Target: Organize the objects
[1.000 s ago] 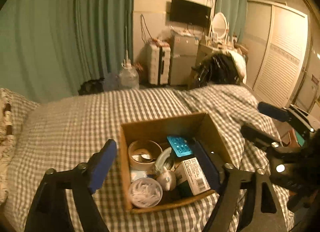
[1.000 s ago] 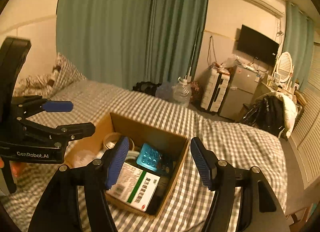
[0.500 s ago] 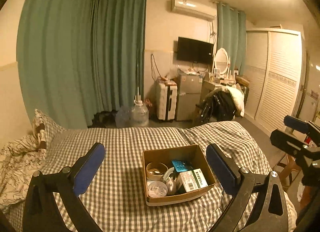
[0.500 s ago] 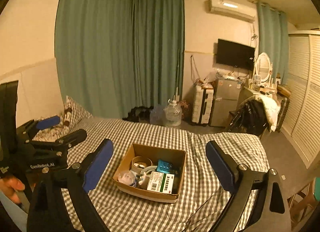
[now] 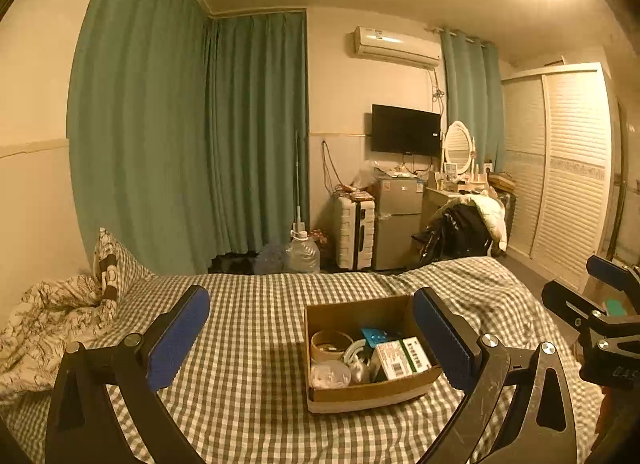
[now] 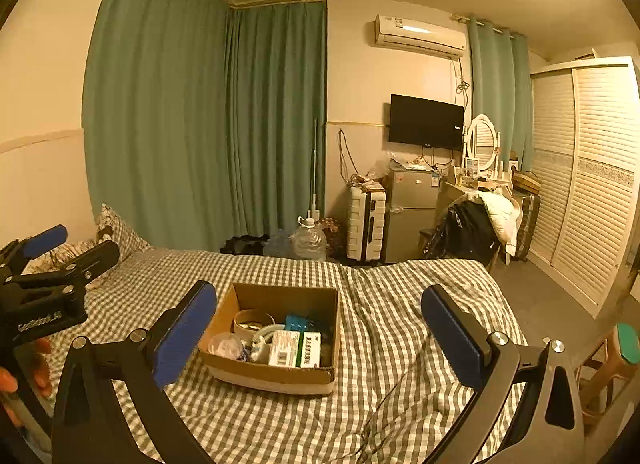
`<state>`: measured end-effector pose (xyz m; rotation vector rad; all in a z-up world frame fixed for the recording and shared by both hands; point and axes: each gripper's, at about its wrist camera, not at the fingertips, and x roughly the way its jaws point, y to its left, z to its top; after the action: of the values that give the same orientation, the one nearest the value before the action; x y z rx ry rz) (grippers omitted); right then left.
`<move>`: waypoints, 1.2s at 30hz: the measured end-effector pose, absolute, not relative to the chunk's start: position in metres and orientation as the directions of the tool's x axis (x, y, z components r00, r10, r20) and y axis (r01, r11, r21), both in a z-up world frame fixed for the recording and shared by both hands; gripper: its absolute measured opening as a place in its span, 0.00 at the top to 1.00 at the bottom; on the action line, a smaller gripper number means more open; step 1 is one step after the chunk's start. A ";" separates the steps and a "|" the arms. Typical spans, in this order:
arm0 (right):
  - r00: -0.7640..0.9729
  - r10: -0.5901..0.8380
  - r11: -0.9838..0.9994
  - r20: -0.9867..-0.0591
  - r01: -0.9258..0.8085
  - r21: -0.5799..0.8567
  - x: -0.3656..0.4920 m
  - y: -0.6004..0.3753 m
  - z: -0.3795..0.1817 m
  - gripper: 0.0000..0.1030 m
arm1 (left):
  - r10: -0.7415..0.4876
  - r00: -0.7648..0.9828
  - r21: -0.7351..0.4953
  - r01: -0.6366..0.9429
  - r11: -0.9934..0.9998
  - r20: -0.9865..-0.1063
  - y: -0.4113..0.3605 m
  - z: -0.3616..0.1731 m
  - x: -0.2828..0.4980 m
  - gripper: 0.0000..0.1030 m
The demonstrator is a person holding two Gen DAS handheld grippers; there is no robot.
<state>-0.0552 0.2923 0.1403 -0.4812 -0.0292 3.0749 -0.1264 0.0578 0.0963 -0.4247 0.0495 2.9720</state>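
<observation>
An open cardboard box [image 5: 370,394] sits on the checked bed [image 5: 248,344]. It holds a tape roll [image 5: 330,344], a green-and-white medicine carton [image 5: 402,358], a teal blister pack [image 5: 374,335], a clear round tub [image 5: 330,374] and other small items. The box also shows in the right wrist view [image 6: 276,374], with the carton [image 6: 298,348] inside. My left gripper [image 5: 312,340] is open and empty, held well above and back from the box. My right gripper [image 6: 320,334] is open and empty, also back from the box.
A patterned duvet and pillow [image 5: 60,312] lie at the bed's left. Beyond the bed stand water jugs [image 5: 302,254], a white suitcase [image 5: 356,232], a small fridge [image 5: 400,216] and a clothes-draped chair [image 5: 464,230]. A stool [image 6: 616,360] stands right of the bed.
Both grippers have pulled up and back from the box, which now looks smaller and farther. Both jaws stay open and empty. More of the room and ceiling is in view.
</observation>
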 end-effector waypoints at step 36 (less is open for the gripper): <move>-0.934 0.072 -0.997 -0.351 -0.070 -0.020 -0.079 0.299 0.045 0.00 | 0.116 -0.905 0.006 -0.130 -0.992 -0.410 0.067 0.018 -0.124 0.00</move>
<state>-0.0786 0.2992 0.0453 -0.5481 -0.0115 3.0198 -0.1240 0.0665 0.0178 -0.6320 0.0504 2.9485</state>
